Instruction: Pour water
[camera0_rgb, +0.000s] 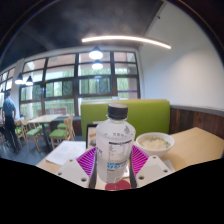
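We see the tongs (114, 168) clenched on a clear plastic water bottle (114, 147), its purple pads (91, 161) pressing both sides of it. The bottle stands upright with a white cap and a printed label. Just beyond it, to the right, a white bowl (154, 142) rests on the pale bench (196, 146). Behind are a green booth seat (140, 114), large windows (70, 85), and a person (9, 116) standing far left.
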